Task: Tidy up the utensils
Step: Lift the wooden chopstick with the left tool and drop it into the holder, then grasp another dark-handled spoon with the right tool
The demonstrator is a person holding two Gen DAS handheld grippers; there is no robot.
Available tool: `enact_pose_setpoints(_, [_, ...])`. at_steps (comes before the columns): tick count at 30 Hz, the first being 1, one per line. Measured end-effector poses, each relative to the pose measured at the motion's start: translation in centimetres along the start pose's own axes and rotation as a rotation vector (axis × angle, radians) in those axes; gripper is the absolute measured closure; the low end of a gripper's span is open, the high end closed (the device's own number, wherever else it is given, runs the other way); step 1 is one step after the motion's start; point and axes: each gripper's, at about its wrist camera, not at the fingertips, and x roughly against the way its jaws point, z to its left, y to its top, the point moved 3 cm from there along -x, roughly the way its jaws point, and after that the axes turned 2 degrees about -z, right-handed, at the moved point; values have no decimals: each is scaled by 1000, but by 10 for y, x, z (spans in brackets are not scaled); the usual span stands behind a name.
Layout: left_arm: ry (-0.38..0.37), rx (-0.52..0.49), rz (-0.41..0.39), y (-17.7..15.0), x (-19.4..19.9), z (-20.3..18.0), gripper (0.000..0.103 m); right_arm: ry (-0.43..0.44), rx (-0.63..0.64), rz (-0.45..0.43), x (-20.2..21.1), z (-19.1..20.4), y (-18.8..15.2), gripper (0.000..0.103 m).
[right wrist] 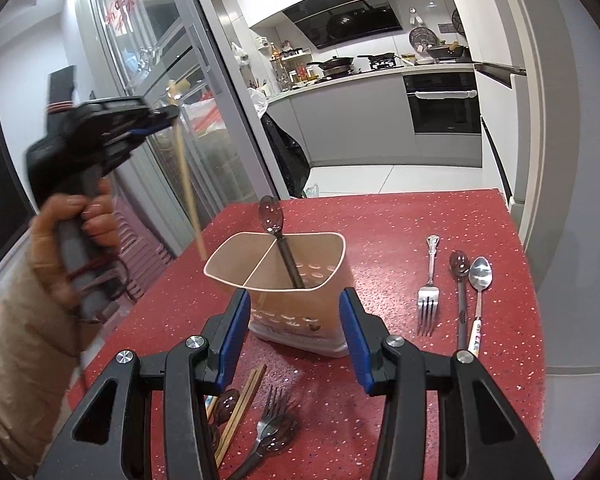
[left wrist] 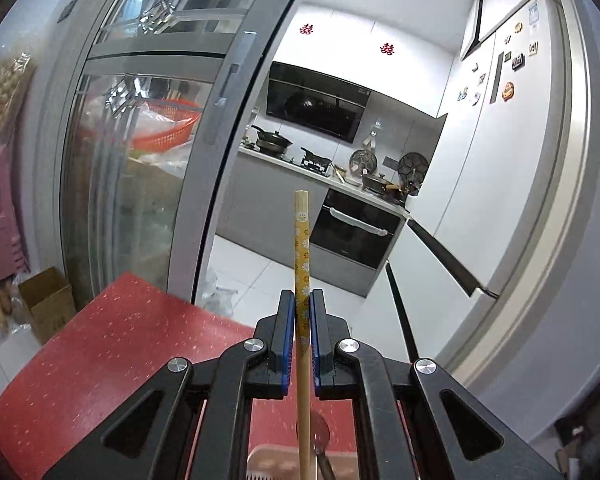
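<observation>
My left gripper [left wrist: 302,308] is shut on a bamboo chopstick [left wrist: 302,240] with a yellow flowered top, held upright above the red table. In the right wrist view the left gripper [right wrist: 168,114] holds that chopstick [right wrist: 188,188] with its tip over the left compartment of the pink two-compartment utensil holder [right wrist: 300,320]. A dark translucent spoon [right wrist: 278,236] stands in the holder's right compartment. My right gripper [right wrist: 296,336] is open, its jaws on either side of the holder's near wall, not touching it.
On the red table [right wrist: 380,240], a fork [right wrist: 428,292], a dark spoon [right wrist: 460,292] and a steel spoon [right wrist: 480,292] lie right of the holder. Chopsticks [right wrist: 240,412], another fork [right wrist: 268,428] and dark spoons lie in front. A glass door and pink stools stand left.
</observation>
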Motion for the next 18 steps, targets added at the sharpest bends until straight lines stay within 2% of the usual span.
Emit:
enact_pose_setpoints(8, [42, -34, -18, -38, -38, -1, 71, -8, -3, 5, -14, -9, 0, 53])
enact_pose_setpoints(12, [64, -92, 45, -68, -41, 3, 71, -1, -7, 34, -24, -9, -8, 53])
enact_pose_setpoints(18, [104, -152, 113, -93, -29, 9, 71, 1, -8, 69, -30, -5, -19, 53])
